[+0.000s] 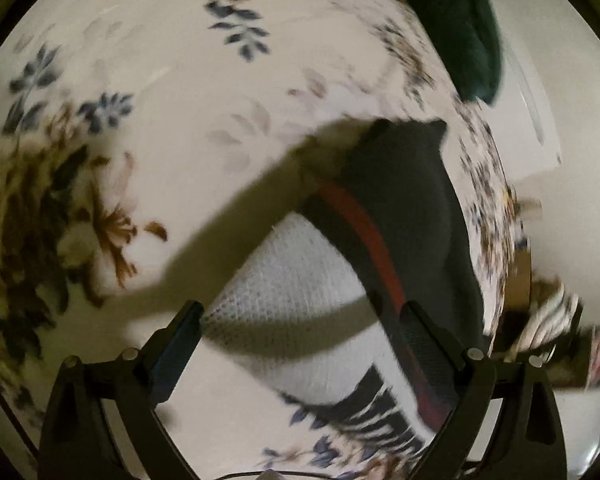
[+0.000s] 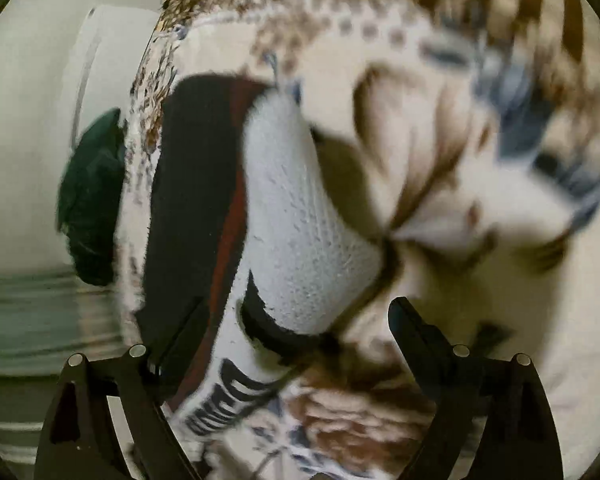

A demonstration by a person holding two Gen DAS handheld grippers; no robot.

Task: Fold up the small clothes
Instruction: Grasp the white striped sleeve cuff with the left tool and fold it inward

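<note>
A white knit sock (image 1: pixel 292 304) with a black toe, a red stripe and black lettering lies on a floral bedspread (image 1: pixel 172 120). My left gripper (image 1: pixel 300 332) is open, its fingers on either side of the sock's white part, just above it. In the right wrist view the same sock (image 2: pixel 308 216) runs between the open fingers of my right gripper (image 2: pixel 296 328). Its black and red part passes over the left finger (image 2: pixel 188 332). Both views are motion-blurred.
A dark green cloth (image 1: pixel 460 28) lies at the bed's far edge; it also shows in the right wrist view (image 2: pixel 92 200). A white wall or surface (image 1: pixel 572 160) lies beyond the bed edge. A striped item (image 1: pixel 548 320) sits at the right.
</note>
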